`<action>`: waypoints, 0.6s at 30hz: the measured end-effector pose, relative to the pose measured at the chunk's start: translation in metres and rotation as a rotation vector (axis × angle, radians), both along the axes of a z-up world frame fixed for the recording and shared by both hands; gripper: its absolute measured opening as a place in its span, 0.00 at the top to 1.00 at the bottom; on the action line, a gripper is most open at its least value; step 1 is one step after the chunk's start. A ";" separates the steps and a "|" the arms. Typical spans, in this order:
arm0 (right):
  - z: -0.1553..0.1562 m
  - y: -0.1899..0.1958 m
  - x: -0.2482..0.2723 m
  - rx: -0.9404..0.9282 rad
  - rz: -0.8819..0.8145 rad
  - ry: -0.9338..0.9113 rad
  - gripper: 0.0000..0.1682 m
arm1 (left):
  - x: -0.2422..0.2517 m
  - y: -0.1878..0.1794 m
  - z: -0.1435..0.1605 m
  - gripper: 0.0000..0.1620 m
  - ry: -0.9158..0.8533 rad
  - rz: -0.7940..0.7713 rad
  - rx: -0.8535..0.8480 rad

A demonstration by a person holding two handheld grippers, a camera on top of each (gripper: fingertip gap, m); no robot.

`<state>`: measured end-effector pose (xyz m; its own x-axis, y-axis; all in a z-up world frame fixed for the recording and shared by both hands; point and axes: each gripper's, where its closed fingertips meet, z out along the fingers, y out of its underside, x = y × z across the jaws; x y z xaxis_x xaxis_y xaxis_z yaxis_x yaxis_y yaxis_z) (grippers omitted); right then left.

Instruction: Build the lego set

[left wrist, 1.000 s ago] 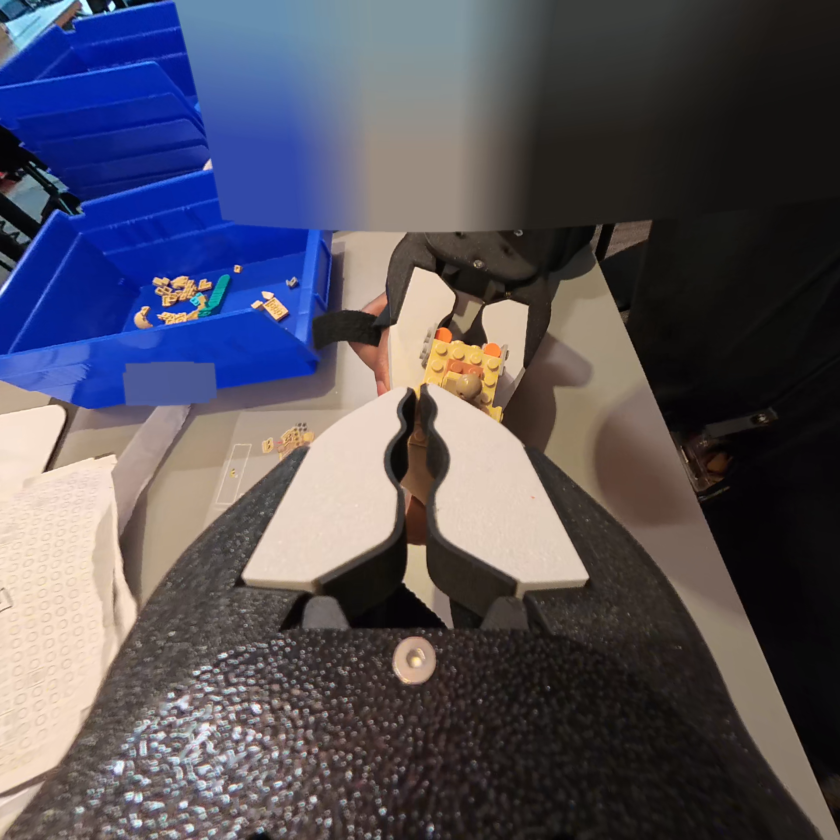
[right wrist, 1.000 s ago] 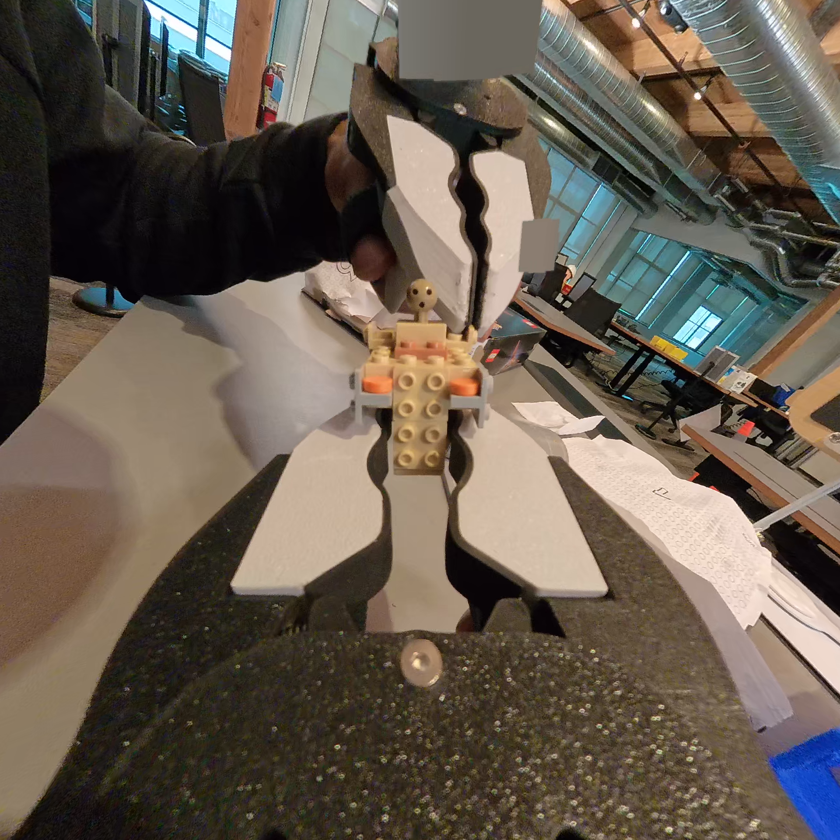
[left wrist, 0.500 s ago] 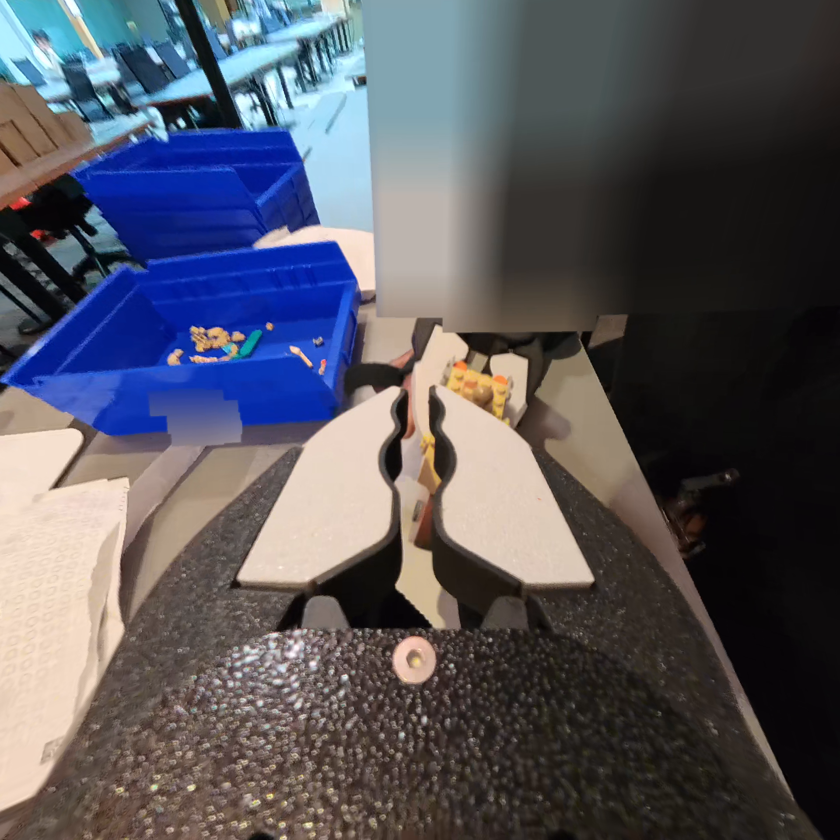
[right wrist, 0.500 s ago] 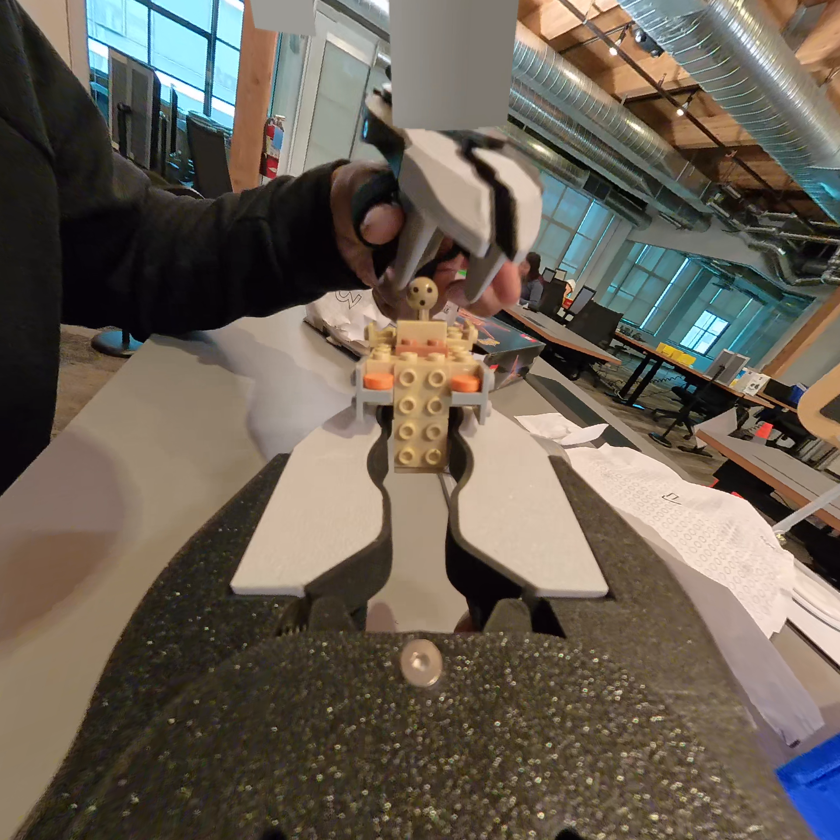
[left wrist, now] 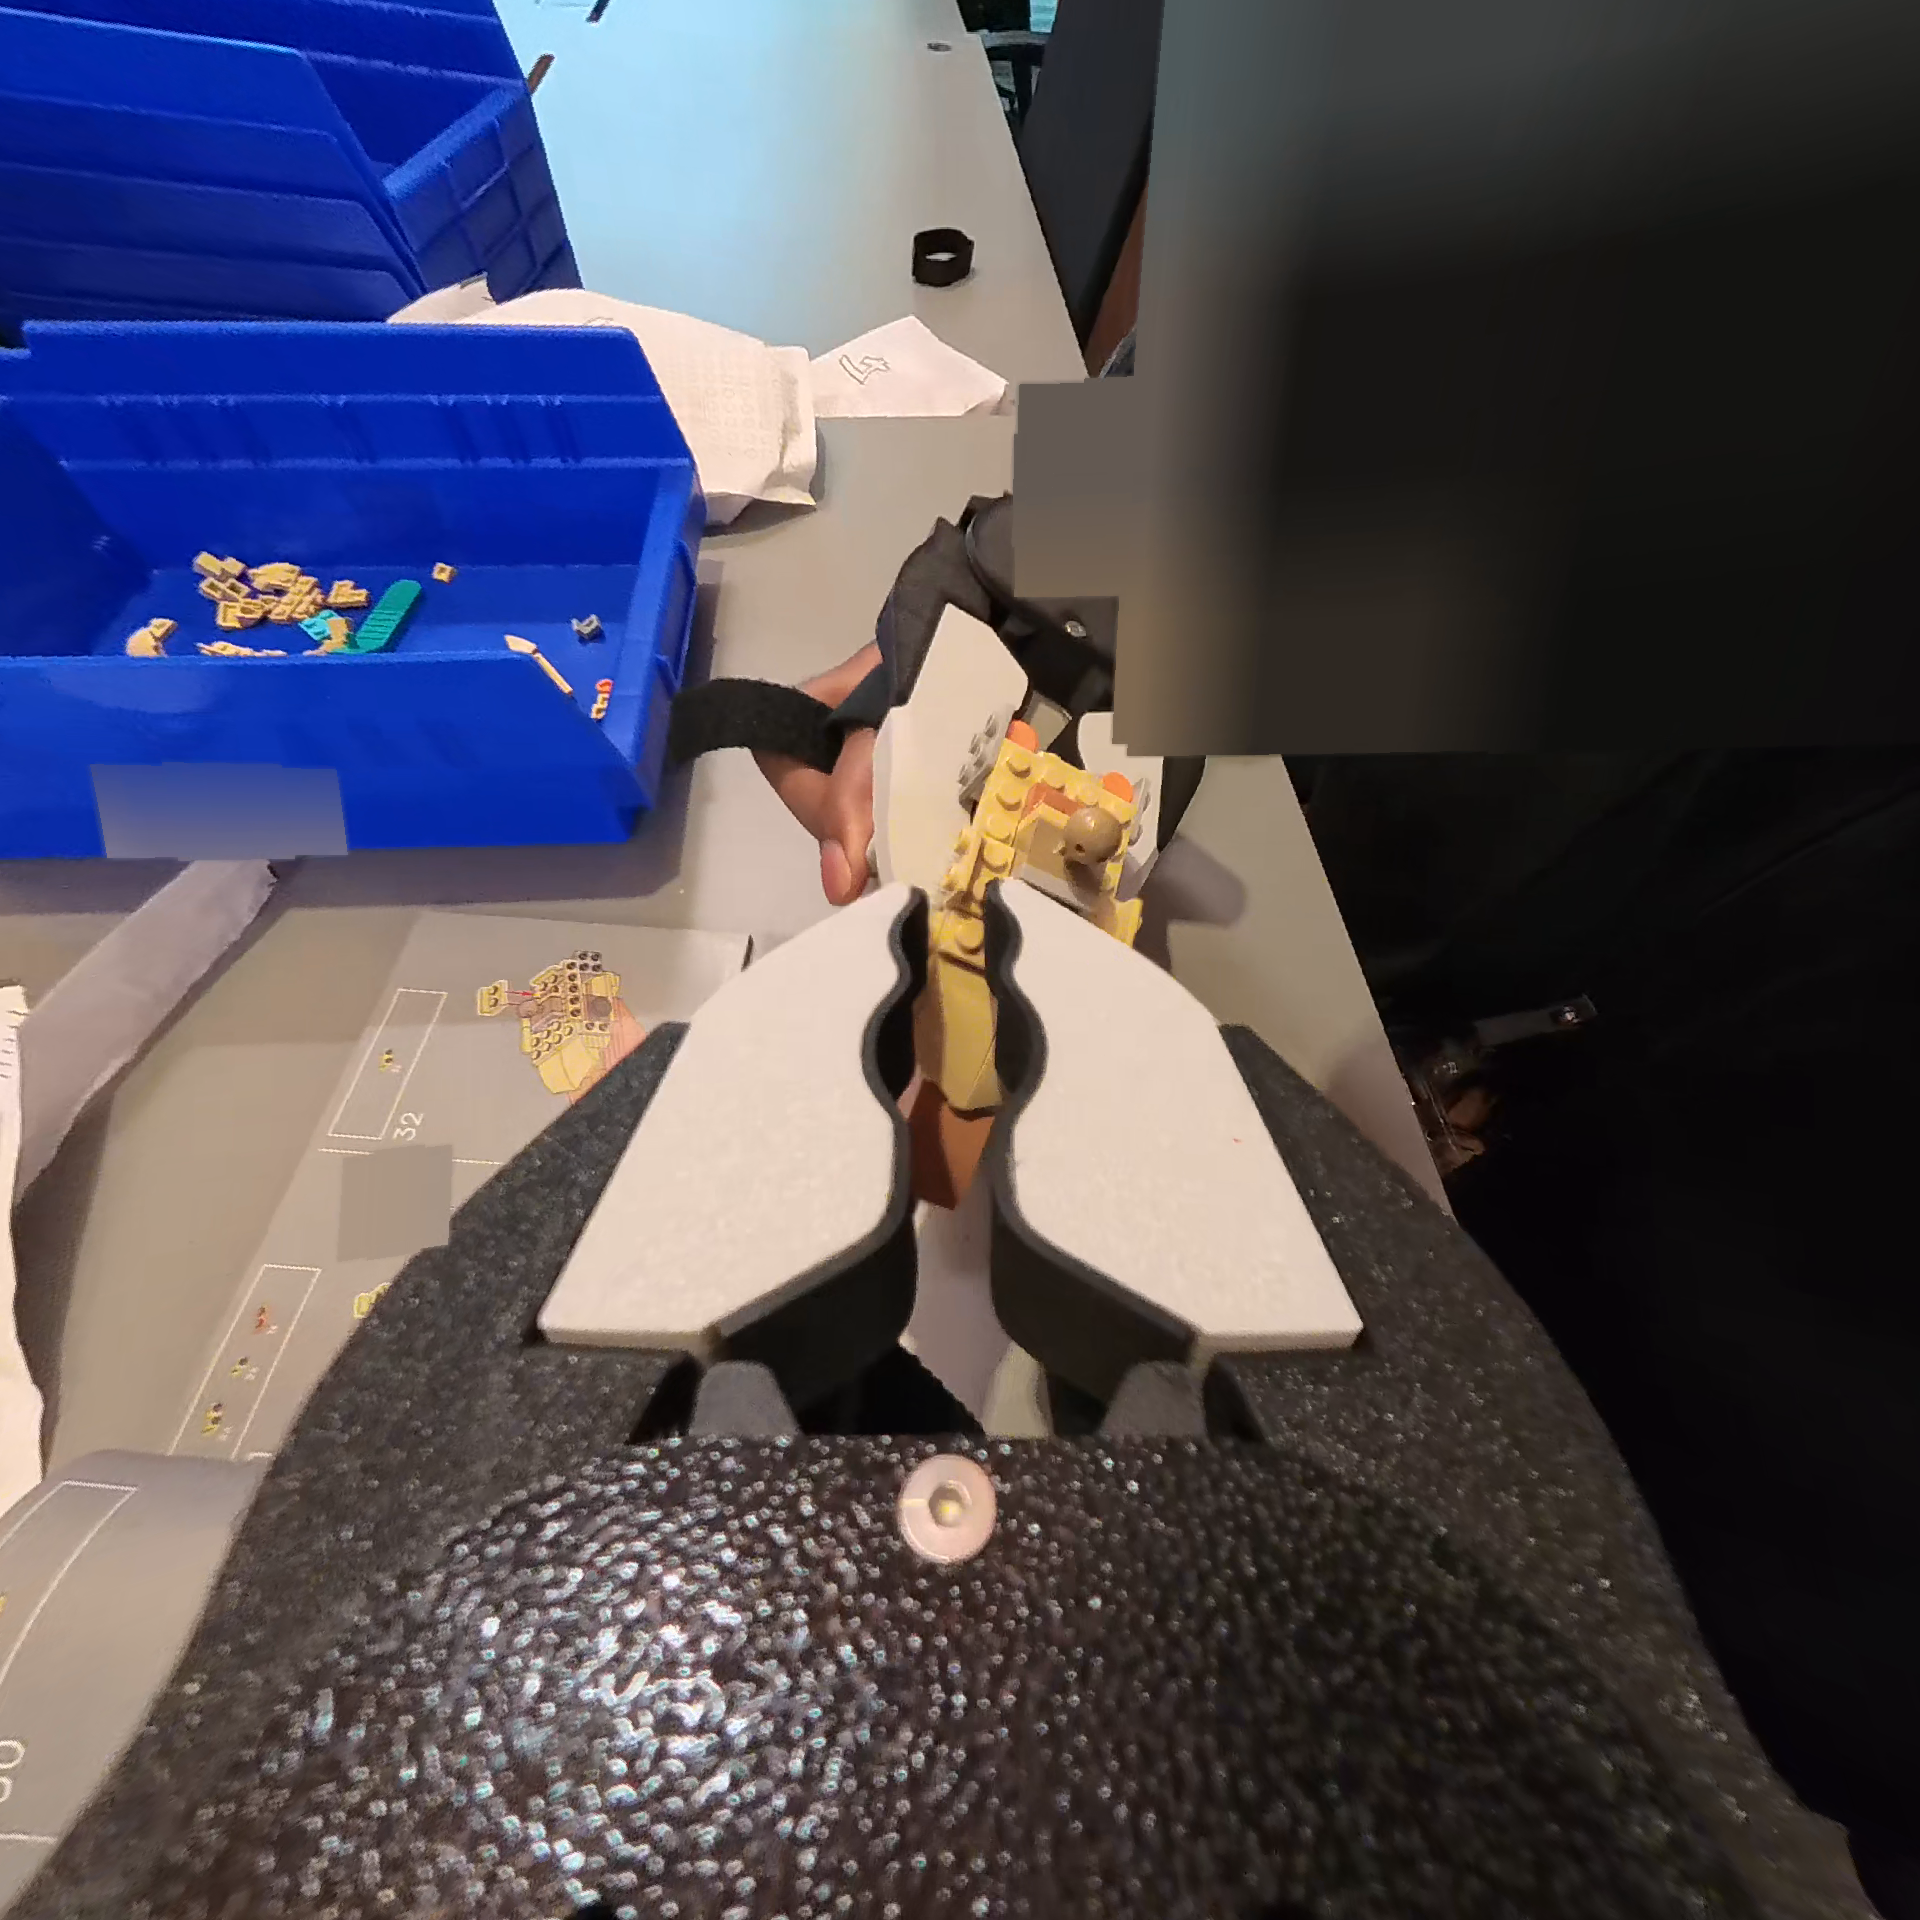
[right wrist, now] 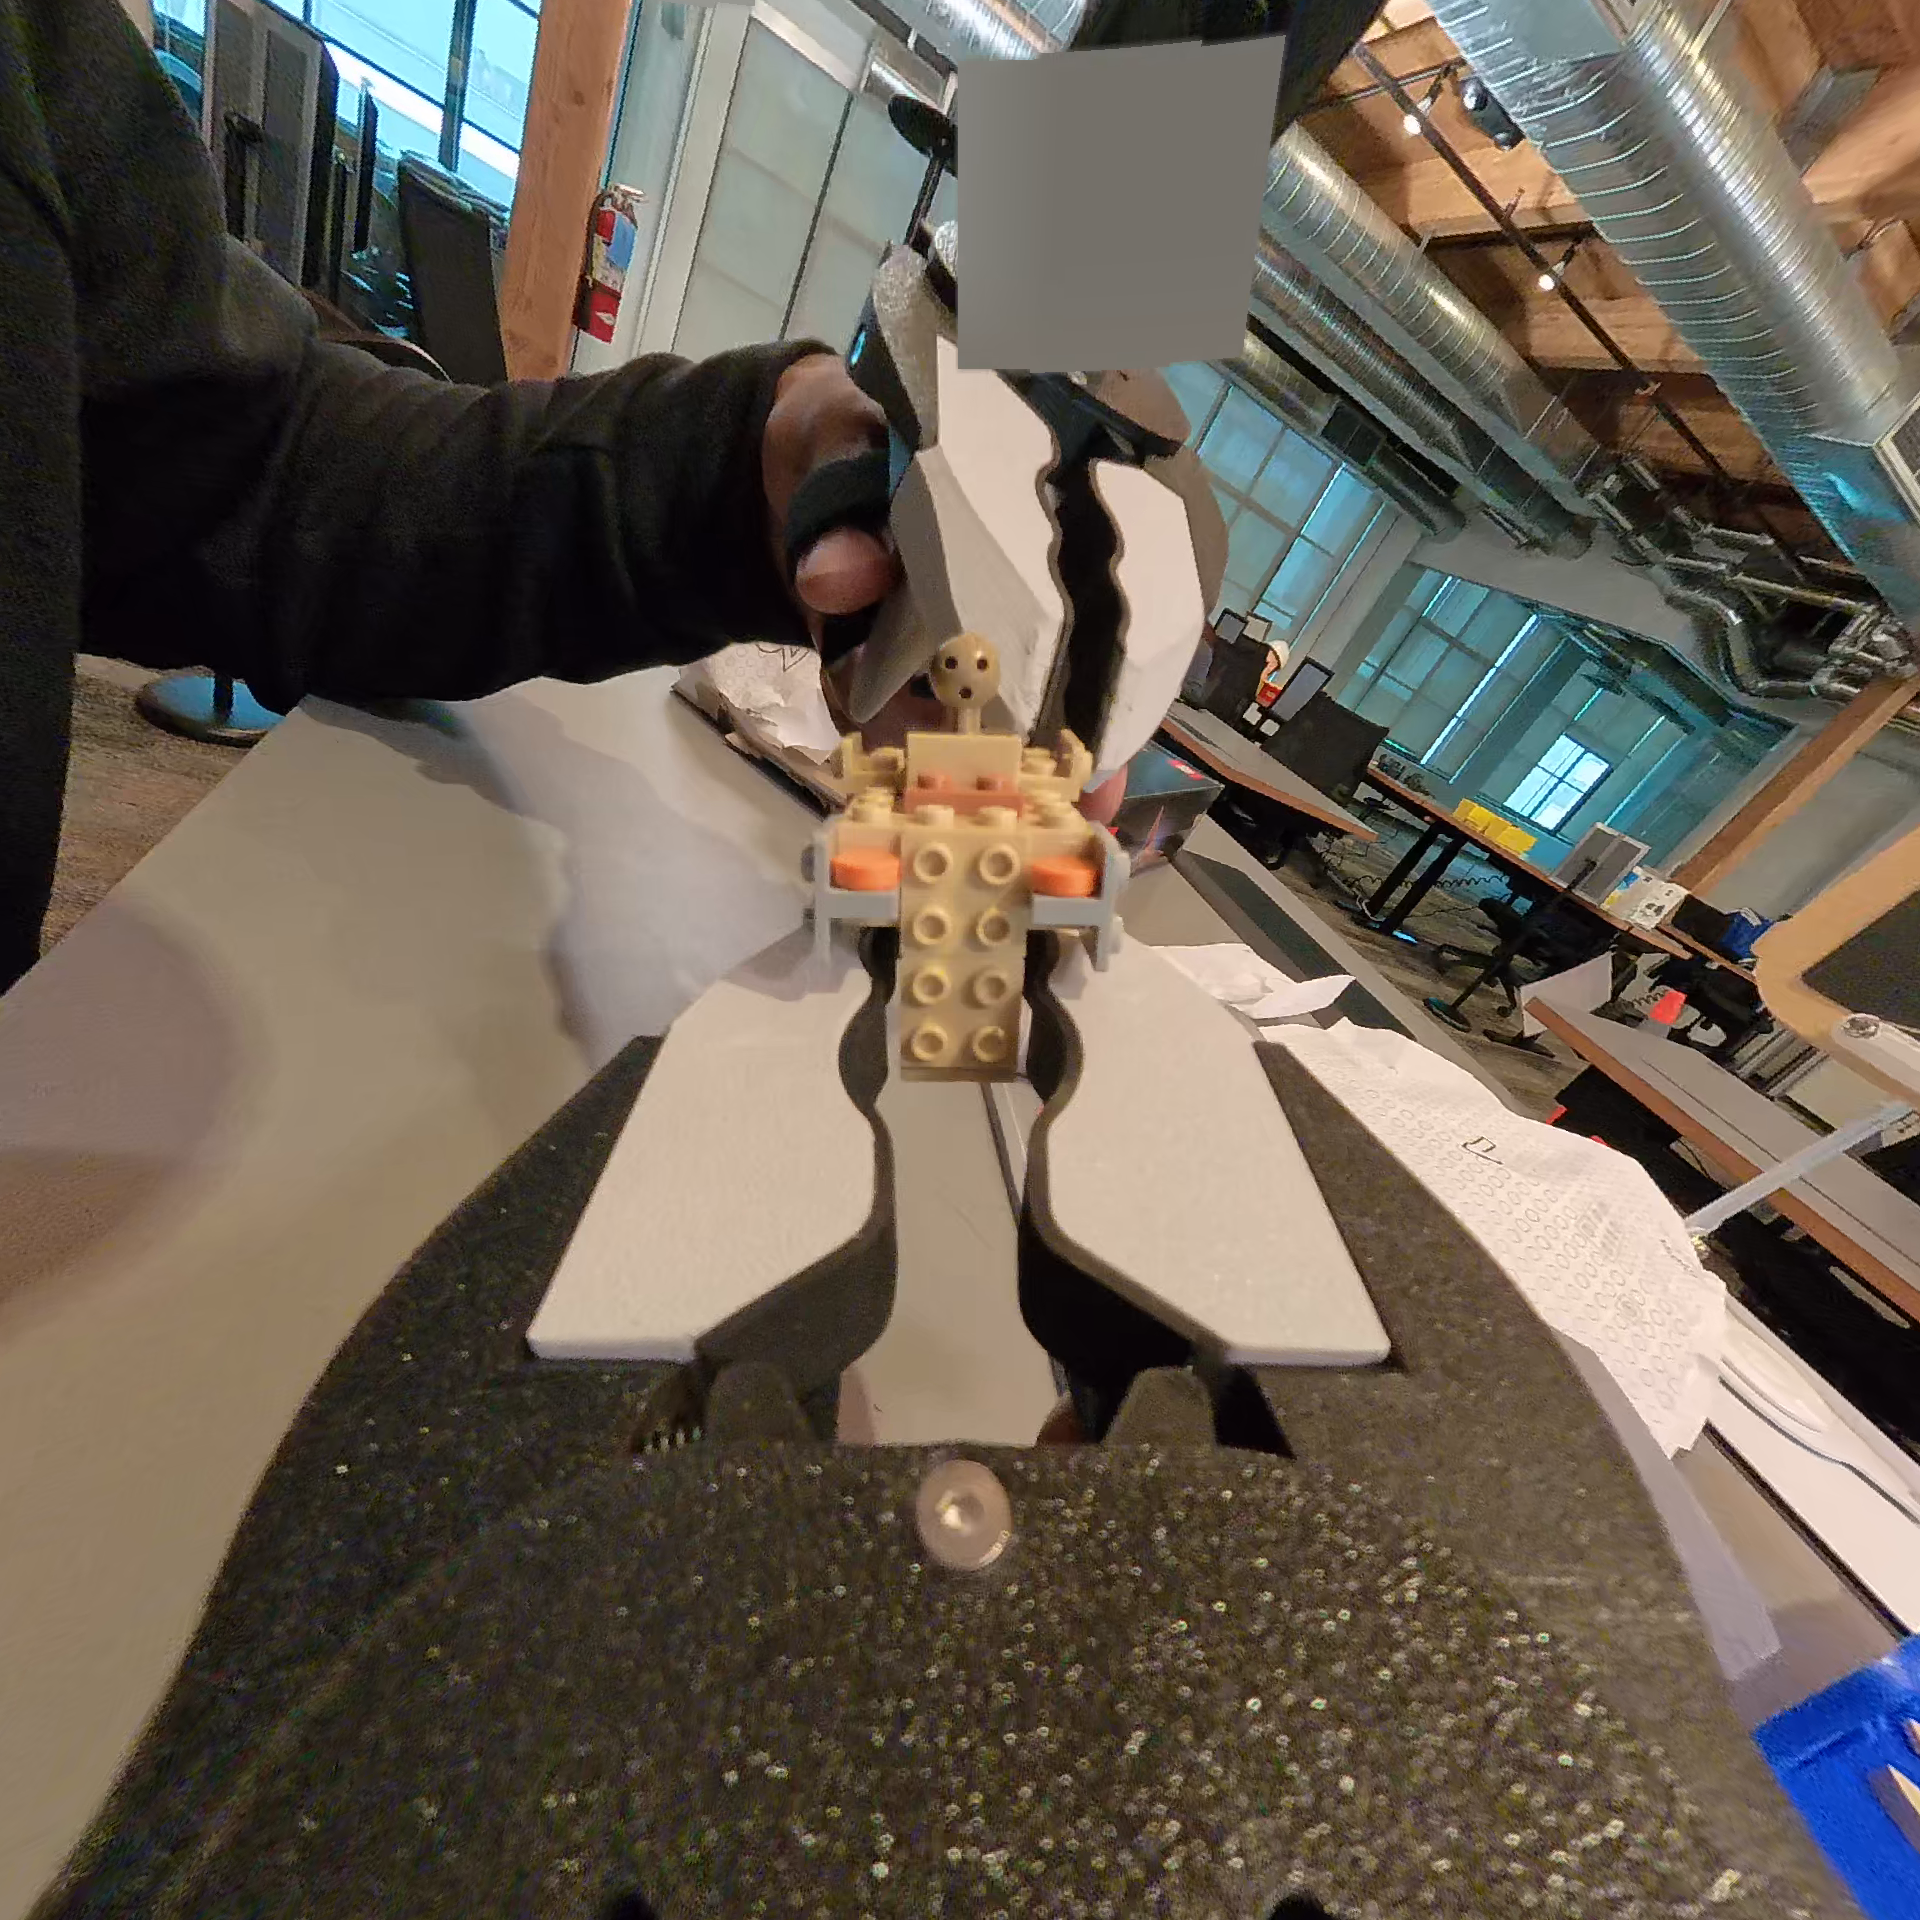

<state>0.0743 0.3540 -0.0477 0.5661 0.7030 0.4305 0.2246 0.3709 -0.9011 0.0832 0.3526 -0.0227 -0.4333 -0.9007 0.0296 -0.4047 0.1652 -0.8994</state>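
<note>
My right gripper point(right wrist: 958, 966) is shut on a tan lego model point(right wrist: 956, 904) with orange round plates, grey side clips and a ball-headed pin, holding it above the grey table point(right wrist: 364, 987). My left gripper point(left wrist: 956, 899) is shut on a small tan and brown lego piece point(left wrist: 961, 1039), its tips right at the model's point(left wrist: 1023, 810) far end. In the right wrist view the left gripper point(right wrist: 1055, 717) hangs over the model's far edge, held by a hand in a black sleeve point(right wrist: 416, 540). The contact between piece and model is hidden.
A blue bin point(left wrist: 416, 727) with several loose tan and green pieces point(left wrist: 281, 603) stands to the left, with more blue bins point(left wrist: 208, 156) behind it. The instruction booklet point(left wrist: 468, 1039) lies below the left gripper. White paper bags point(right wrist: 1507, 1195) lie on the right. The table edge point(left wrist: 1340, 935) is close. The tips of both grippers are at nearly the same place.
The left gripper drew back and tilted away from the model half a second ago, then came in again to the model's far end. The right gripper kept holding the model still.
</note>
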 end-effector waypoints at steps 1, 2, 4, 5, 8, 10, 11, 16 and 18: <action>0.000 0.000 0.000 0.000 -0.002 -0.001 0.87 | 0.000 0.000 -0.001 0.94 0.002 0.000 0.008; -0.001 0.000 0.000 0.001 -0.004 -0.003 0.87 | 0.000 -0.001 -0.001 0.95 0.007 -0.002 0.013; -0.001 0.001 0.001 0.010 -0.010 -0.011 0.87 | 0.000 -0.002 -0.001 0.95 0.015 0.005 0.028; -0.001 0.000 0.000 0.016 -0.011 -0.016 0.87 | -0.001 -0.002 -0.001 0.95 0.019 0.004 0.034; 0.000 -0.001 0.000 0.031 -0.011 -0.021 0.87 | -0.001 -0.003 -0.001 0.95 0.028 0.003 0.013; 0.000 -0.001 0.000 0.044 -0.018 -0.033 0.87 | -0.002 -0.004 -0.001 0.94 0.037 -0.001 -0.005; -0.001 -0.001 0.000 0.050 -0.023 -0.041 0.87 | -0.002 -0.004 -0.002 0.94 0.043 -0.001 -0.012; -0.004 -0.002 -0.001 0.066 -0.031 -0.074 0.87 | -0.002 -0.005 -0.006 0.94 0.080 -0.002 -0.052; -0.006 -0.001 -0.002 0.057 -0.030 -0.080 0.87 | -0.003 -0.004 -0.008 0.94 0.094 -0.002 -0.065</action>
